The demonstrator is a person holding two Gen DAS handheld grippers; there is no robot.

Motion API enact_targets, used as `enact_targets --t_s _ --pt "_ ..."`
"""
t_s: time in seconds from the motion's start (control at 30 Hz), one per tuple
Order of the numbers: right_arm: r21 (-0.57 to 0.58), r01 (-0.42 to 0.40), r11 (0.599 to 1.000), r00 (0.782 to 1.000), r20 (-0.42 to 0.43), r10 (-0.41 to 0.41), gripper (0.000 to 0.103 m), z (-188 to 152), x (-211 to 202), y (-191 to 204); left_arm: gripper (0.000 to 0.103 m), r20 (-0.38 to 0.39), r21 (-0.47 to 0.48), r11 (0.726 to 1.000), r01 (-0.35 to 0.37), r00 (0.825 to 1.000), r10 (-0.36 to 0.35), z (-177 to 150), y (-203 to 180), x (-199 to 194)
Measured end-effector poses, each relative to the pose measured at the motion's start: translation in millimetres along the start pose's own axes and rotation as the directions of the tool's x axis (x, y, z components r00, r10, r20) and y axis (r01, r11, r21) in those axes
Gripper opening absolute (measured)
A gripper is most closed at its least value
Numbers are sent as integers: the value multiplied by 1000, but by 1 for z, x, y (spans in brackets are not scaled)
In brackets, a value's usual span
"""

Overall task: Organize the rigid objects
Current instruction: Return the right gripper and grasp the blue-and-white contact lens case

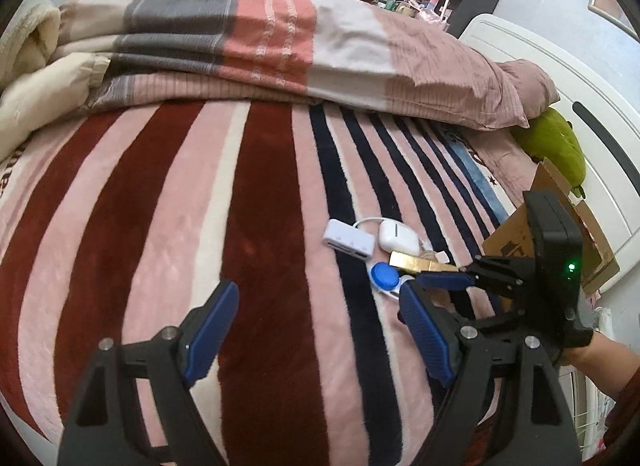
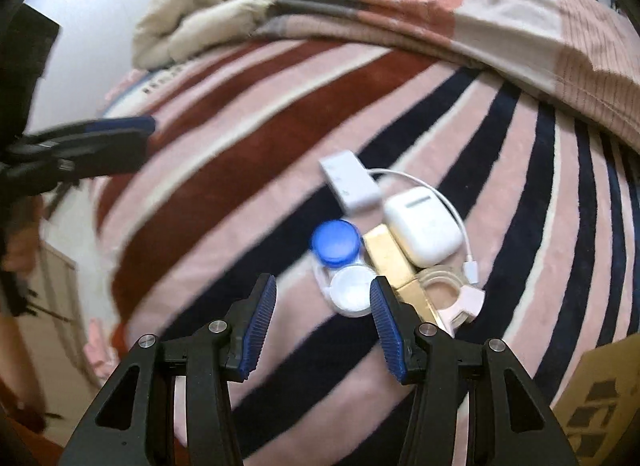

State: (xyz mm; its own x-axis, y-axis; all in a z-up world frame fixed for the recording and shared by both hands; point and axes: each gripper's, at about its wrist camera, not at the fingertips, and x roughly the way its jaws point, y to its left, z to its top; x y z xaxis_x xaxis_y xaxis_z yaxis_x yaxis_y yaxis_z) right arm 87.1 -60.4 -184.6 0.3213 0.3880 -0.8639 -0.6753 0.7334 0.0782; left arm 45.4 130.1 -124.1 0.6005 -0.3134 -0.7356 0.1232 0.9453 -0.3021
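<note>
Several small objects lie clustered on the striped bed blanket (image 2: 280, 137): a blue-and-white contact lens case (image 2: 340, 262), a gold bar-shaped box (image 2: 390, 262), a white earbuds case (image 2: 422, 225), a white adapter hub (image 2: 350, 181) with cable, and a clear tape ring (image 2: 442, 290). My right gripper (image 2: 322, 302) is open, hovering just before the lens case; it shows in the left wrist view (image 1: 416, 280) beside the gold box (image 1: 420, 262). My left gripper (image 1: 316, 306) is open and empty, left of the cluster (image 1: 384, 274).
A folded striped duvet (image 1: 260, 25) lies across the far bed. A cardboard box (image 1: 560, 221) sits at the right by the white footboard (image 1: 560, 77), with a green plush (image 1: 556, 141) behind. The box corner shows in the right wrist view (image 2: 600, 398).
</note>
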Motion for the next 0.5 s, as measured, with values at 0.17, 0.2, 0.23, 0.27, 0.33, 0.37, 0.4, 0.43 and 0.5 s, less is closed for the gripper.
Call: enact_targets --t_s 0.17,0.2,0.23,0.27,0.33,0.37,0.4,0.43,0.5 --pt "-60 41 997 999 1 -41 45 3 5 3 80 -2 -7 1000 0 1000 0 -2 2 1" --pt "-64 51 997 999 -2 -51 45 2 7 3 80 -2 -5 1000 -2 1000 1 -2 0 0" --pt "-64 58 996 998 -9 -59 45 3 10 1 80 -2 -2 1000 -1 1000 1 -2 -1 0" --pt "-59 58 997 998 -19 -59 45 4 13 -3 80 -2 -1 1000 0 1000 0 -1 -1 0" --pt "-36 49 998 998 -36 -50 45 3 17 -9 80 -3 3 1000 0 1000 0 -1 -2 0" --pt "-24 34 999 999 -39 -34 45 3 18 -11 80 -3 4 1000 -1 1000 1 -1 -3 -1" --pt "-21 27 999 999 -37 -28 45 2 17 -11 80 -4 4 1000 -2 1000 2 -1 -3 -1" --pt "-24 27 999 999 -34 -28 45 2 16 -10 80 -5 4 1000 -4 1000 4 -1 -4 -1" --pt "-30 25 999 999 -25 -26 45 2 13 -8 80 -6 4 1000 -7 1000 7 0 -5 -1"
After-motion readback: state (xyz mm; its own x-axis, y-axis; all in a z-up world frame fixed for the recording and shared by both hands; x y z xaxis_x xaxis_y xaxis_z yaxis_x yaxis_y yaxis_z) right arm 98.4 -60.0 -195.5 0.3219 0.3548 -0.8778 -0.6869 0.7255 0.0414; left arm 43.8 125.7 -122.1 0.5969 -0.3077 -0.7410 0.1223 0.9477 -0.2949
